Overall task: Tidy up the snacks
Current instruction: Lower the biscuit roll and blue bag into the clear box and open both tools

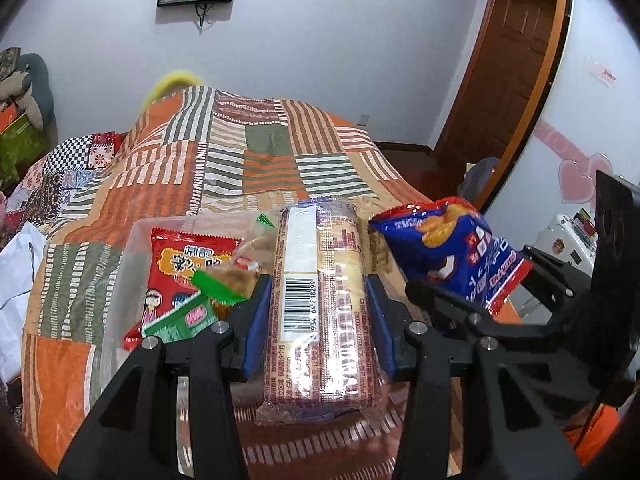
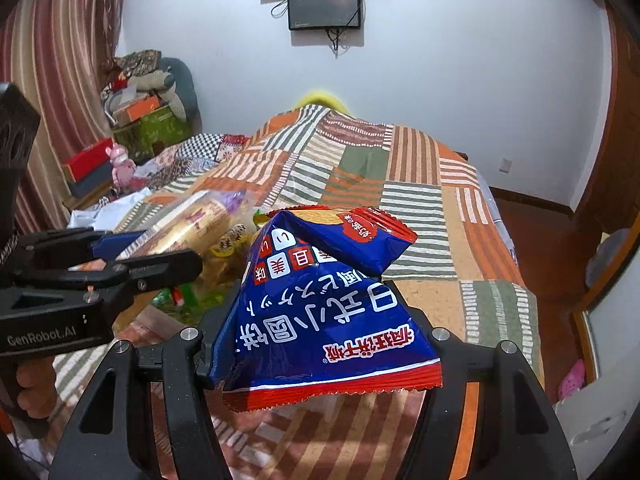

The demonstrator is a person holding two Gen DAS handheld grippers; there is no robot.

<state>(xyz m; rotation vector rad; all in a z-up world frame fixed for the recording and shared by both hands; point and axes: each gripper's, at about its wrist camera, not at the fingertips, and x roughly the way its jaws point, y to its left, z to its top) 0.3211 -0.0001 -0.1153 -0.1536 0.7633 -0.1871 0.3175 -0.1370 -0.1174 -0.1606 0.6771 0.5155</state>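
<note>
My left gripper (image 1: 318, 312) has its blue-padded fingers (image 1: 256, 320) clamped on both sides of a long clear-wrapped roll of biscuits with a white barcode label (image 1: 320, 304), which fills the centre of the left wrist view. My right gripper (image 2: 316, 332) pinches a blue foil snack bag with red crimped edges (image 2: 320, 308); the bag hides the pads, but it stands lifted between the fingers, so I read it as held.

Both packs hang above the orange, green and white patchwork bedspread (image 1: 256, 152). Neither is put down yet. A clear plastic bin (image 1: 132, 248) sits at the left-centre of the left view and already holds a red packet with cartoon figures (image 1: 180, 264), a green wrapper (image 1: 216, 284) and other small packs. So I judge the sorting partly done: some snacks are in, and my two still have to go in. I cannot tell whether more lie loose elsewhere.

The left view shows the bin's rim and contents clearly, plus the blue bag at the right with its printed biscuits. The right view barely shows the bin; it gives the bag's printed back, my left gripper side-on at the left edge with the roll, and a heap of boxes and clothes at the upper left.
</note>
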